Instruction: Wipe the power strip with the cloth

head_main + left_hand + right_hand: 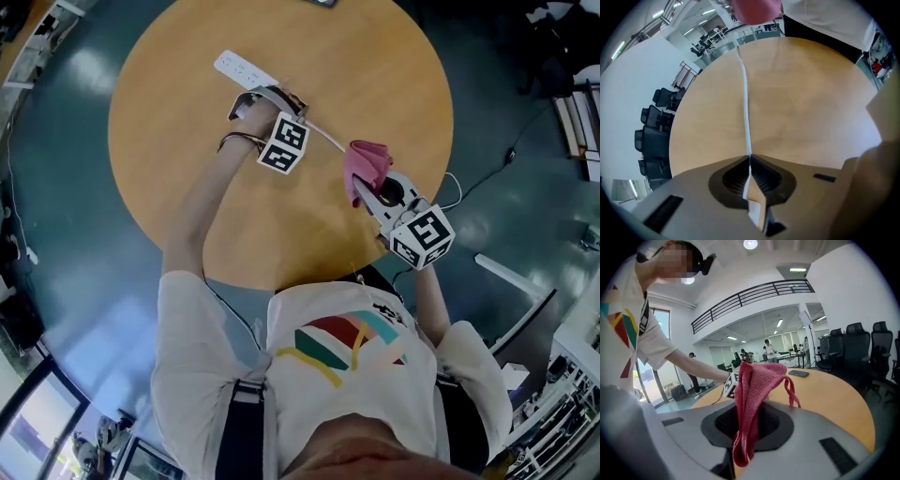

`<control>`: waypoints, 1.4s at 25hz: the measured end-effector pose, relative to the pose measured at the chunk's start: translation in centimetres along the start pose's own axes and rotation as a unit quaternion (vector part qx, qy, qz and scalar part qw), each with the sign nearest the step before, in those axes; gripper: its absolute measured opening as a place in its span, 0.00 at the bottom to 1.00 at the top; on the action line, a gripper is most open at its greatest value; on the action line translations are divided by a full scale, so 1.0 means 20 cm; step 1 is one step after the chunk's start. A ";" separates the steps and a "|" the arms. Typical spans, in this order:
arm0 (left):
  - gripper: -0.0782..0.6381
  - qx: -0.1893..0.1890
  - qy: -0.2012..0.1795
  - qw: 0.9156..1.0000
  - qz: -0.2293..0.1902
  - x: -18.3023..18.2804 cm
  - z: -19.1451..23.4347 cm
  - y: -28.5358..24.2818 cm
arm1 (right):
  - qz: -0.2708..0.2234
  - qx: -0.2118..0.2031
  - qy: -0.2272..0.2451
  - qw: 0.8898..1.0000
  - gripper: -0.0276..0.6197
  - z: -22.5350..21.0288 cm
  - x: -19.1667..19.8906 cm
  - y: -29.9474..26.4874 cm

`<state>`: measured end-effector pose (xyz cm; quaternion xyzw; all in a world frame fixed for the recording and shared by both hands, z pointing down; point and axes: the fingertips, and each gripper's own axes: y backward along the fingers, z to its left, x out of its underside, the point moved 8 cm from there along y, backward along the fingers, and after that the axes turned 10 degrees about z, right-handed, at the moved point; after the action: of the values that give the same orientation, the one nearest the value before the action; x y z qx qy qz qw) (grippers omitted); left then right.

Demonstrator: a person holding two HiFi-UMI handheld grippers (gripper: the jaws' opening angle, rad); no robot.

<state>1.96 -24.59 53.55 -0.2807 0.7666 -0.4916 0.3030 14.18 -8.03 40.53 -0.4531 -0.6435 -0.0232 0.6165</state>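
**Here, one pair of tongs has the cord and the other the cloth**

Head view: a round wooden counter (375, 75) fills the middle of the frame. The white power strip (246, 70) lies flat on it toward the far left side. Its white cord (323, 136) runs back across the wood toward the person. The left tongs (272, 98) sit just beside the near end of the strip, pointing steeply down over the cord. The right tongs (367, 192) are nearer the person's edge of the counter, well apart from the strip. The pink cloth (366, 161) is bunched at their tip.

Left gripper view: the left tongs (749, 159) are pressed together on the cord (745, 103), pinching it between the two pads. From there the cord stretches straight away over the bare counter (811, 93). The cloth (757, 9) is a blurred pink patch at the top edge. Dark office chairs (656, 126) stand beyond the rim.

Right gripper view: the right tongs (746, 420) are clamped on the cloth (757, 380). It stands up out of the pads in a fold, with a loose strand hanging to one side. Behind it are the counter (834, 394) and a dark phone (799, 373) lying on the counter. The person's outstretched arm (689, 364) also shows there.
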 end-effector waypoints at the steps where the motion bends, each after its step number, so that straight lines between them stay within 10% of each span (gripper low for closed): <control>1: 0.18 -0.004 -0.008 1.000 -0.002 -0.09 -0.04 0.03 | -0.001 0.008 0.005 1.000 0.10 -0.01 0.01 0.05; 9: 0.18 0.015 0.029 0.997 -0.071 -0.71 -0.40 0.31 | -0.004 -0.016 0.080 0.997 0.10 0.06 0.04 0.25; 14: 0.18 -0.079 0.169 0.978 -0.094 -0.99 -0.39 0.39 | -0.006 -0.050 0.100 0.994 0.10 0.10 0.13 0.37; 16: 0.18 -0.134 0.294 0.943 -0.084 -0.96 -0.40 0.45 | -0.007 -0.061 0.104 0.993 0.10 0.15 0.14 0.38; 17: 0.18 -0.148 0.373 0.912 -0.086 -0.92 -0.40 0.48 | -0.007 -0.065 0.106 0.992 0.10 0.18 0.14 0.38; 22: 0.18 -0.101 0.719 0.669 -0.160 -0.65 -0.49 0.57 | -0.013 -0.069 0.101 0.992 0.10 0.24 0.14 0.38; 25: 0.19 -0.081 0.788 0.587 -0.169 -0.54 -0.53 0.57 | -0.014 -0.067 0.097 0.993 0.10 0.25 0.13 0.38; 28: 0.38 -0.074 0.816 0.544 -0.182 -0.53 -0.54 0.55 | -0.012 -0.065 0.098 0.993 0.10 0.25 0.13 0.37; 35: 0.46 -0.102 0.809 0.544 -0.195 -0.61 -0.48 0.51 | -0.002 -0.063 0.099 0.993 0.10 0.22 0.12 0.34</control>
<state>1.43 -6.41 49.54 0.0648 0.6579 -0.4759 -0.5800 15.38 -0.11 37.95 -0.4848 -0.5780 -0.1095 0.6473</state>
